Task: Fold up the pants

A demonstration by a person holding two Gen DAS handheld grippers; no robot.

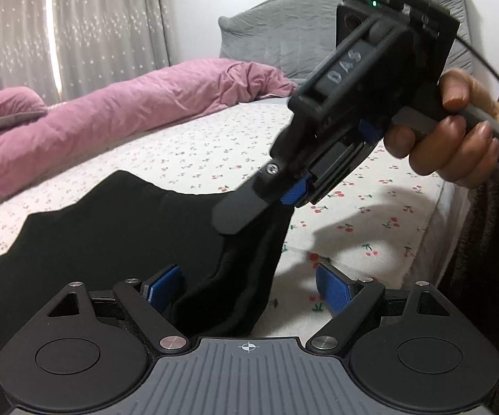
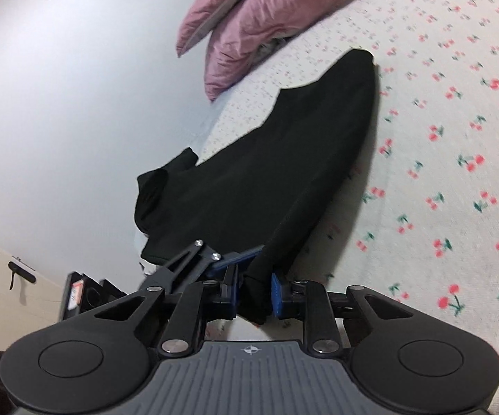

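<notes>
White hand-drawn letters reading "DAS" are showing on the black body of the right gripper [image 1: 286, 204], seen from the left wrist view. A small white crosshair sign is sitting on the grey ribbed housing at the bottom of each wrist view. In the right wrist view a small label is showing on the black device at the lower left, but it is appearing too blurred to read.
</notes>
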